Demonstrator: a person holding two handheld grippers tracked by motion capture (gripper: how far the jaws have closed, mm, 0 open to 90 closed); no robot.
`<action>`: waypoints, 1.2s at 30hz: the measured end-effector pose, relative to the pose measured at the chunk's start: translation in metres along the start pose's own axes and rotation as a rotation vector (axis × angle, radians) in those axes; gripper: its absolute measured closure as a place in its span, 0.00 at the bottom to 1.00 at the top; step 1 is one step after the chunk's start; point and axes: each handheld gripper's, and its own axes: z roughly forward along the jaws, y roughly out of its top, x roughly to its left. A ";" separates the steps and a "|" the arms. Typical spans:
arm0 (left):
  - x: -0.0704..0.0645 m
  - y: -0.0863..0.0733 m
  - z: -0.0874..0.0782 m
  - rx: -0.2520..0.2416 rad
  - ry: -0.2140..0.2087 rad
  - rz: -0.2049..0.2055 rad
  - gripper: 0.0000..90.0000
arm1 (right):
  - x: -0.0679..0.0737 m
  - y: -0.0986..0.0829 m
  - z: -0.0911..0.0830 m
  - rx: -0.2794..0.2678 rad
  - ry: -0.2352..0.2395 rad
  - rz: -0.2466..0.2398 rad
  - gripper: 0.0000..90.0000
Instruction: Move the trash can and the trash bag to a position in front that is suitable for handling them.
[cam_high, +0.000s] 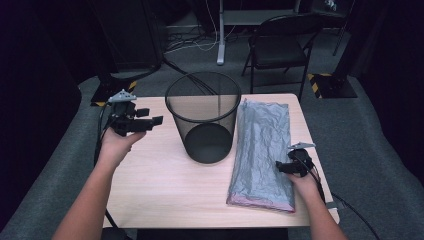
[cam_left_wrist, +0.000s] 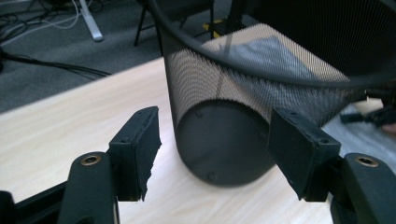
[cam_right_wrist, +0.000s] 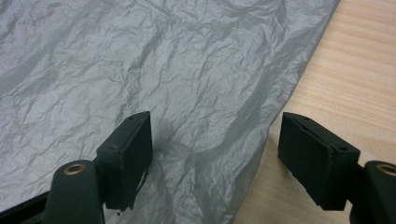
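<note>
A black wire-mesh wastebasket (cam_high: 203, 116) stands upright in the middle of the wooden table (cam_high: 150, 175). A flat, crinkled grey plastic bag (cam_high: 262, 150) lies to its right. My left gripper (cam_high: 150, 120) is held above the table's left side, open, pointing at the wastebasket (cam_left_wrist: 243, 93), with nothing between its jaws. My right gripper (cam_high: 281, 167) hovers low over the right edge of the bag (cam_right_wrist: 140, 70), open; one jaw is above the bag, the other above bare table (cam_right_wrist: 355, 70).
A black folding chair (cam_high: 280, 45) stands beyond the table's far edge. Cables (cam_high: 195, 45) and a white stand leg (cam_high: 220, 35) lie on the grey floor. Yellow-black striped bases (cam_high: 332, 85) sit at the back right.
</note>
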 end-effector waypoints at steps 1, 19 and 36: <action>0.000 0.005 0.000 -0.001 -0.005 0.007 0.38 | 0.000 0.000 0.000 0.000 0.000 -0.001 0.28; 0.010 0.040 0.061 0.048 0.046 -0.070 0.55 | 0.000 0.000 0.000 0.000 0.003 0.000 0.28; 0.014 0.042 0.075 0.065 0.057 -0.094 0.61 | -0.001 0.000 0.000 -0.003 0.002 0.001 0.28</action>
